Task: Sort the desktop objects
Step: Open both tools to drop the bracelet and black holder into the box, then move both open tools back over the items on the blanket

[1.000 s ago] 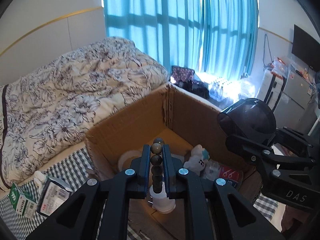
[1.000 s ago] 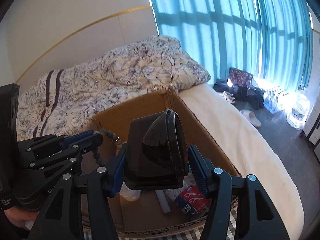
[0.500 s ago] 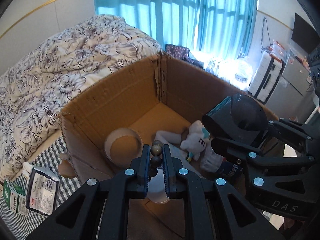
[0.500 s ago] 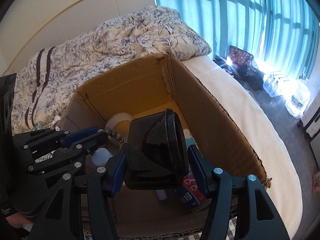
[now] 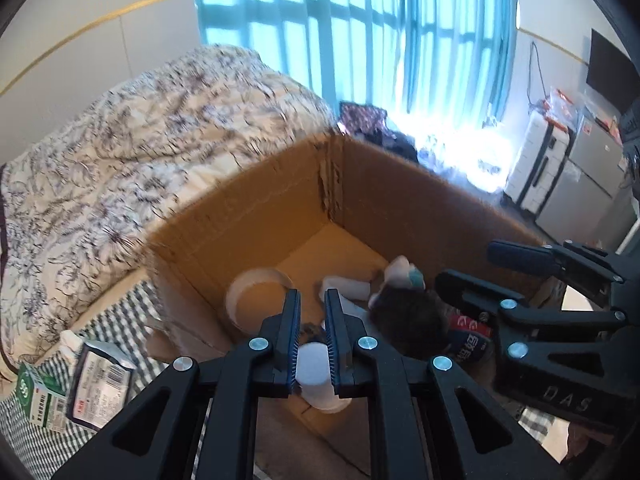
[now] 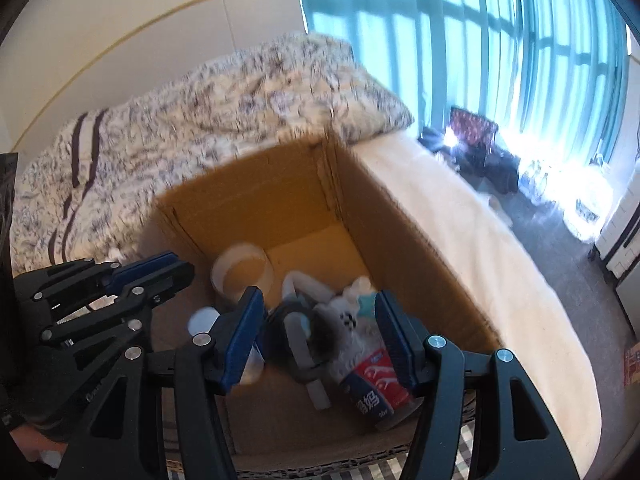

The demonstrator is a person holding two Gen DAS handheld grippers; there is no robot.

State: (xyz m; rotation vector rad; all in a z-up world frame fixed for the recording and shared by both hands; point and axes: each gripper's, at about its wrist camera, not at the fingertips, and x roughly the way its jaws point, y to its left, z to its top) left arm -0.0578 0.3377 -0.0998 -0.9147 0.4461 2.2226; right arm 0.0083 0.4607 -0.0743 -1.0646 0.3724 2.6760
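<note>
The dark cup [image 6: 298, 334] in the box [image 5: 256, 216] is a smear of motion blur. The quilt [image 6: 208, 104] blurs too; the left gripper [image 5: 312, 312] half hides a white lid [image 5: 314, 368].

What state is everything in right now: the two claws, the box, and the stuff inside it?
Left claw: open a little, holding nothing.
Right claw: wide open, empty.
Cardboard box: open at the top, partly filled.
Dark cup: lying on its side in the box, blurred.
Tape roll: leaning against the box's wall.
Red-and-blue packet: lying inside the box.
</note>
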